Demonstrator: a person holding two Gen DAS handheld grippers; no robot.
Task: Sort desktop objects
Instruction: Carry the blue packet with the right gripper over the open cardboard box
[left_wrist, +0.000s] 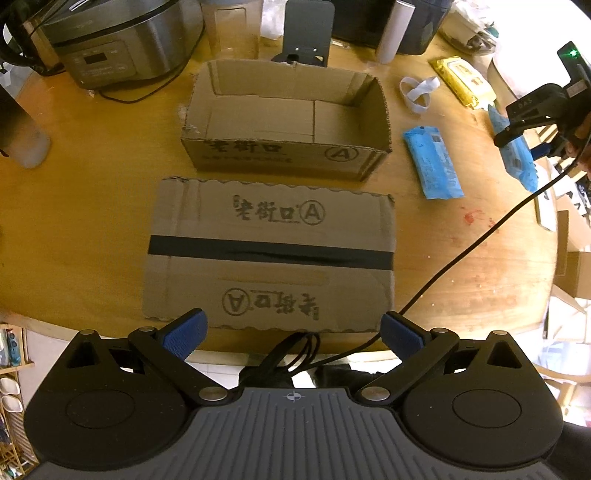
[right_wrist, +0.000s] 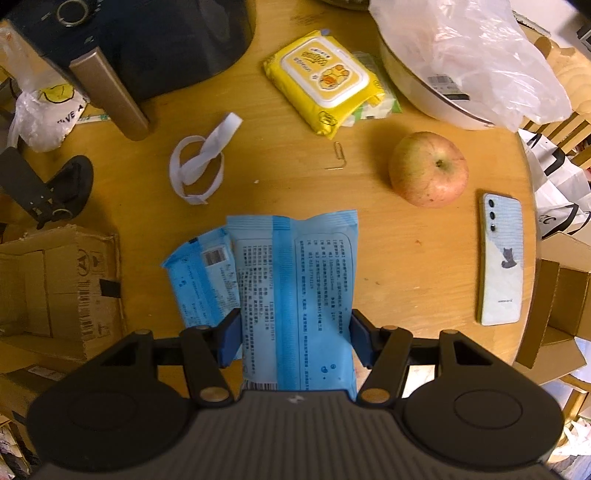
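Cluttered wooden table (right_wrist: 369, 251): apple (right_wrist: 428, 169), phone (right_wrist: 501, 259), yellow wipes (right_wrist: 321, 79) beyond my right gripper (right_wrist: 293, 341), clamped on a blue packet (right_wrist: 295, 295); my left gripper (left_wrist: 293, 332) gapes over flattened cardboard (left_wrist: 269, 254).

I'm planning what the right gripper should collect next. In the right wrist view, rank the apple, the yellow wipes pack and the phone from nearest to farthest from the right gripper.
Measured from the right gripper, shut on the blue pack:
1. Phone, right, near the table edge.
2. Apple, ahead and to the right; close to the phone's distance, so this order is tentative.
3. Yellow wipes pack, farthest, straight ahead.
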